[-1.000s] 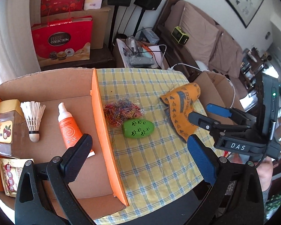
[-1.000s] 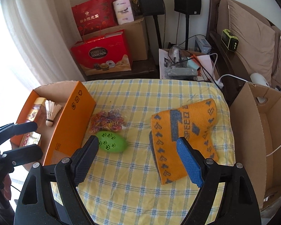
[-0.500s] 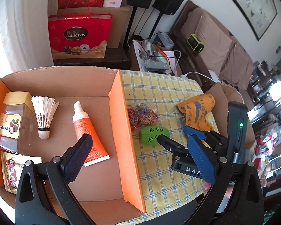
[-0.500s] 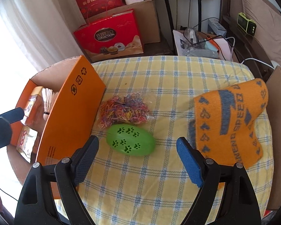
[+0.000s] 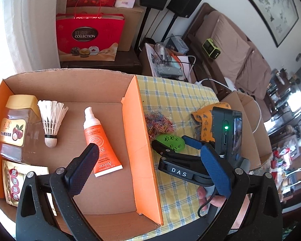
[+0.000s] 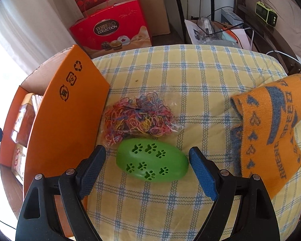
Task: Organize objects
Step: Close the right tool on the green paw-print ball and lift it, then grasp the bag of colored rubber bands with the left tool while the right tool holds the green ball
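A green oval case with paw-print holes (image 6: 152, 163) lies on the checked tablecloth (image 6: 190, 92). My right gripper (image 6: 146, 150) hangs open just above it, one finger at each end, pads clear of it. A bag of coloured rubber bands (image 6: 138, 120) lies just beyond, and an orange knitted cloth (image 6: 271, 132) to the right. In the left wrist view my left gripper (image 5: 148, 148) is open and empty over the orange box's right wall (image 5: 134, 130). The box holds a cream tube (image 5: 96, 136), a shuttlecock (image 5: 51, 124), a jar (image 5: 14, 128) and a snack packet (image 5: 14, 182). The right gripper (image 5: 170, 140) shows there too.
A red gift bag (image 5: 88, 38) and stacked cartons stand behind the table. An open brown carton (image 5: 248, 124) sits off the table's right edge. Cables and clutter (image 6: 214, 30) lie at the back. A hand (image 5: 208, 198) holds the right gripper.
My right gripper has sunk and shifted left from over the orange cloth, and now straddles the green case. The left gripper has drifted a little further over the box.
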Available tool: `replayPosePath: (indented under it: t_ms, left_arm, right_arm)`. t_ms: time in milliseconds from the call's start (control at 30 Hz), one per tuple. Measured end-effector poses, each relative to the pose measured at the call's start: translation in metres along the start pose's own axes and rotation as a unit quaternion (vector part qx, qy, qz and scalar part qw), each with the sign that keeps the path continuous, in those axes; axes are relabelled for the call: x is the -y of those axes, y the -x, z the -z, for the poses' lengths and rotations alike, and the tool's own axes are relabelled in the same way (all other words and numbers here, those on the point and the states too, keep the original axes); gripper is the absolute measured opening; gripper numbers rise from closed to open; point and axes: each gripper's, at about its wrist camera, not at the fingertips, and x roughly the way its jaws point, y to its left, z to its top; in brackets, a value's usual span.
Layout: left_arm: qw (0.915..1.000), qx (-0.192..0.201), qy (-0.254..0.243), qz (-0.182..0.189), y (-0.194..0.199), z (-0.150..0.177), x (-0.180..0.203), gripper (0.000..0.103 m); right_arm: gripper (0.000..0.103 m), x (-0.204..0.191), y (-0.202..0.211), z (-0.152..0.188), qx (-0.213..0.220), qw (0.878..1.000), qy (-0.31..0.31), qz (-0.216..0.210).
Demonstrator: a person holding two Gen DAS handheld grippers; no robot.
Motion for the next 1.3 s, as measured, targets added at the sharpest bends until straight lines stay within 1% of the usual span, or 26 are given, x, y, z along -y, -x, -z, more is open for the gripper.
replayPosePath:
  t_ms: [67,133,367,467,500,733,800,833,900,1000,1167,1233,1300]
  left_arm:
    - [1.0,-0.001,0.0,0.0,-0.001,0.0,0.0,0.101]
    - [1.0,-0.002,-0.001,0.0,-0.001,0.0,0.0,0.101]
    - [0.9999,-0.003,-0.011,0.001,-0.001,-0.004,0.008,0.101]
    - [0.9997,-0.006,-0.025,-0.002,-0.003,-0.007,0.016,0.101]
    - [0.9993,-0.009,-0.037,0.003,-0.003,-0.007,0.019,0.101]
    - [0.9984,-0.023,-0.051,0.007,-0.017,-0.011,0.036,0.101]
    - [0.9971,-0.036,-0.068,0.001,-0.026,-0.014,0.042,0.101]
    - [0.9963,-0.041,-0.076,-0.01,-0.031,-0.016,0.046,0.101]
    - [0.993,-0.048,-0.102,-0.034,-0.039,-0.019,0.056,0.1]
    - [0.9867,-0.062,-0.141,-0.05,-0.053,-0.023,0.07,0.1]
    - [0.9772,-0.086,-0.173,-0.088,-0.082,-0.03,0.083,0.1]
    - [0.971,-0.088,-0.194,-0.108,-0.092,-0.031,0.089,0.1]
    - [0.9619,-0.103,-0.221,-0.124,-0.105,-0.03,0.098,0.1]
  right_arm:
    - [0.083,-0.001,-0.004,0.001,-0.003,1.0,0.002,0.004]
    - [0.077,-0.002,-0.004,0.002,0.001,1.0,0.007,0.012]
    - [0.076,0.004,0.003,0.004,-0.004,1.0,0.009,0.003]
    - [0.076,0.011,0.017,0.007,0.003,1.0,0.007,-0.004]
    - [0.076,0.014,0.023,0.008,0.007,1.0,0.006,-0.005]
    - [0.076,0.034,0.071,0.013,0.042,0.999,0.004,-0.017]
    - [0.076,0.039,0.081,0.017,0.047,0.999,0.007,-0.016]
    - [0.076,0.042,0.085,0.018,0.047,0.999,0.009,-0.016]
    - [0.076,0.047,0.093,0.021,0.049,0.999,0.011,-0.013]
    - [0.076,0.053,0.101,0.023,0.051,0.999,0.013,-0.009]
    - [0.076,0.065,0.111,0.025,0.057,0.998,0.005,-0.007]
    - [0.076,0.07,0.115,0.026,0.06,0.998,0.0,-0.008]
    - [0.076,0.074,0.118,0.027,0.061,0.998,-0.003,-0.009]
